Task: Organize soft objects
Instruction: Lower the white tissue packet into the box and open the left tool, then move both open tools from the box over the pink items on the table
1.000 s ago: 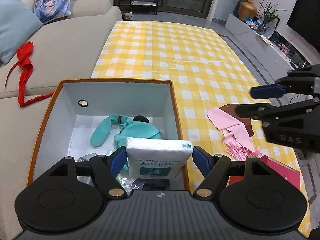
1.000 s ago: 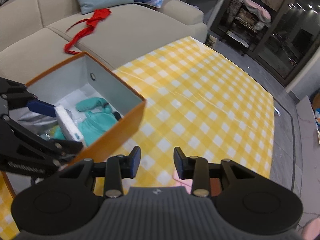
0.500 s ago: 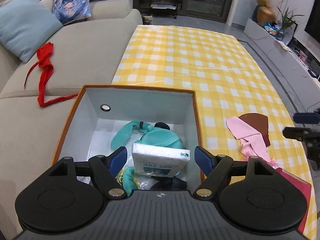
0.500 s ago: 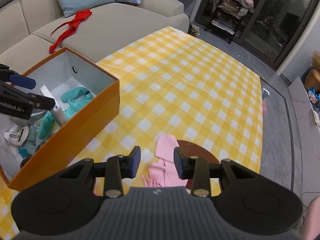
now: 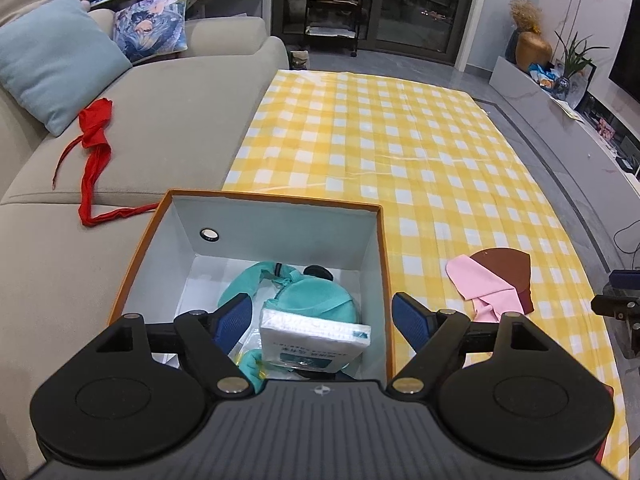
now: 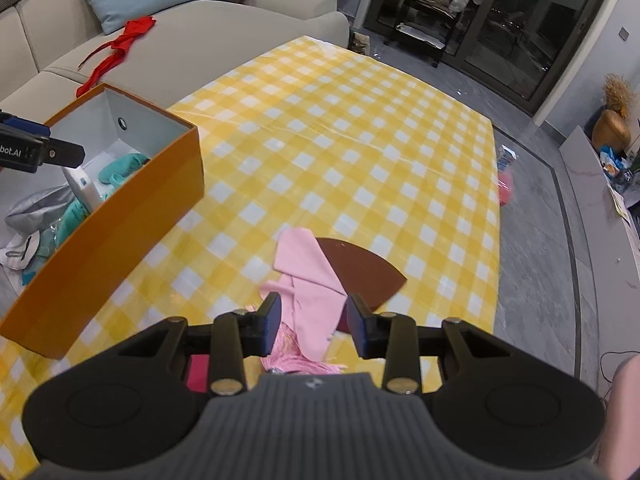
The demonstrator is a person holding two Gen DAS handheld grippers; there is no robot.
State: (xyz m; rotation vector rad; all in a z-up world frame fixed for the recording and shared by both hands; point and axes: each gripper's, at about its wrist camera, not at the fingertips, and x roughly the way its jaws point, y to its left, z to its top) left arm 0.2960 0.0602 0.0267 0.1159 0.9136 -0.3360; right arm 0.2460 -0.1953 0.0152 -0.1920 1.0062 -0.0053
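Tissue pack (image 5: 316, 336) lies loose in the orange box (image 5: 384, 264) as my left gripper (image 5: 322, 320) jaws are opening; right gripper (image 6: 314, 316) hovers part-spread over the pink scarf (image 6: 308, 276), brown piece (image 6: 360, 272) at two o'clock.

The left gripper (image 5: 322, 320) tilts downward, its jaws opening wide, nothing pressed between them. The right gripper (image 6: 314, 322) tilts downward, jaws partly apart, unclamped.

tissue pack (image 5: 316, 338) print unreadable, partly hidden
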